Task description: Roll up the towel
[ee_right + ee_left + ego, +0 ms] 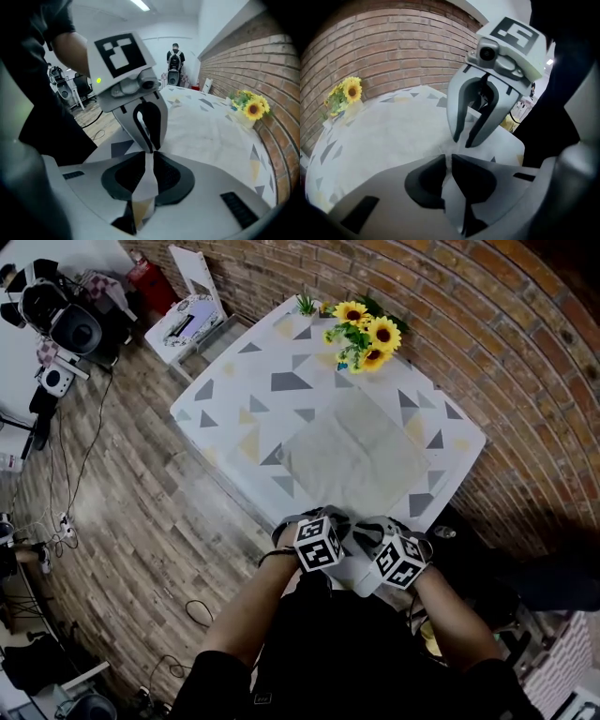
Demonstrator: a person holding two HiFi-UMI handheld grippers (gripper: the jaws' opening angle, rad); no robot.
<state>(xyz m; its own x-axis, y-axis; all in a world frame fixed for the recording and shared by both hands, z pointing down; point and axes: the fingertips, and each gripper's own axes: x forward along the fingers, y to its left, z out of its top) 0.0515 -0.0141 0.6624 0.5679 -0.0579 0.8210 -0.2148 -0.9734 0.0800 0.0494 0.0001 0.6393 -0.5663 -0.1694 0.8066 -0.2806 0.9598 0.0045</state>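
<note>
Flat on the tabletop [234, 399], on the near side of the sunflowers [366, 334]: the towel [361, 451], pale, set cornerwise. Pinched at the corner farthest from the sunflowers by the left gripper [447, 158] and the right gripper [149, 153], side by side — each narrowed onto a thin fold of cloth. Looks set to roll toward the sunflowers, long axis across. From overhead, tips hidden under the marker cubes [319, 545].

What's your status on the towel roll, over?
Left gripper and right gripper side by side, jaws pinching cloth at towel's near corner. Towel otherwise flat, not yet rolled. Sunflowers at far end, clear of it.
</note>
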